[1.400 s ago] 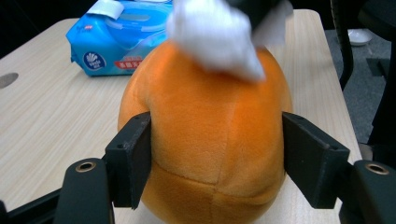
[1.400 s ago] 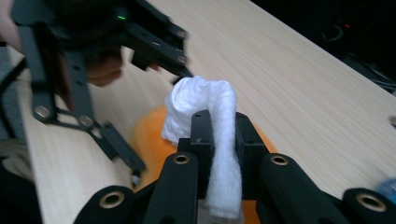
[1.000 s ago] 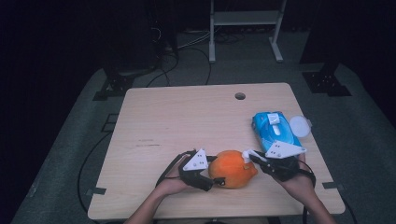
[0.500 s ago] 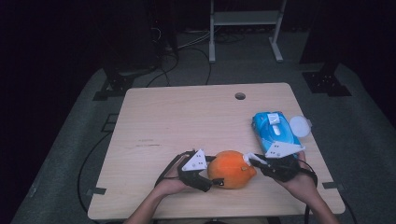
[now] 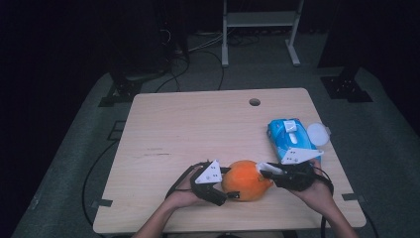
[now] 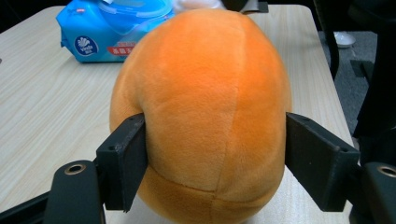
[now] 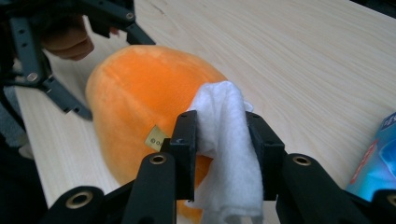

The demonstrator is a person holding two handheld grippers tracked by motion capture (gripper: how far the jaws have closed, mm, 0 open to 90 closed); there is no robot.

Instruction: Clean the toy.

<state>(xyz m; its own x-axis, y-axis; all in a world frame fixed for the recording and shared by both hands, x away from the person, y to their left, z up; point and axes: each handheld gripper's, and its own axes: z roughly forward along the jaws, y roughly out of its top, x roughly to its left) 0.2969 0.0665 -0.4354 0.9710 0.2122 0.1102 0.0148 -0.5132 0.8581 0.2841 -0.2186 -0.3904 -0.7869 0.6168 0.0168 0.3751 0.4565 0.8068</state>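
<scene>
An orange plush toy (image 5: 245, 179) lies on the wooden table (image 5: 198, 124) near its front edge. My left gripper (image 5: 232, 183) is shut on the toy's left end, and in the left gripper view both pads press into the plush (image 6: 205, 102). My right gripper (image 5: 263, 171) comes in from the right with a white wipe (image 7: 224, 140) bunched between its jaws and resting against the plush (image 7: 140, 93). Its jaws have just been opening, but the wipe still fills the gap and touches both pads.
A blue pack of wet wipes (image 5: 289, 136) lies behind the right hand, with a round white lid (image 5: 317, 133) beside it at the table's right edge. A cable hole (image 5: 254, 102) sits near the far edge. Dark floor with cables surrounds the table.
</scene>
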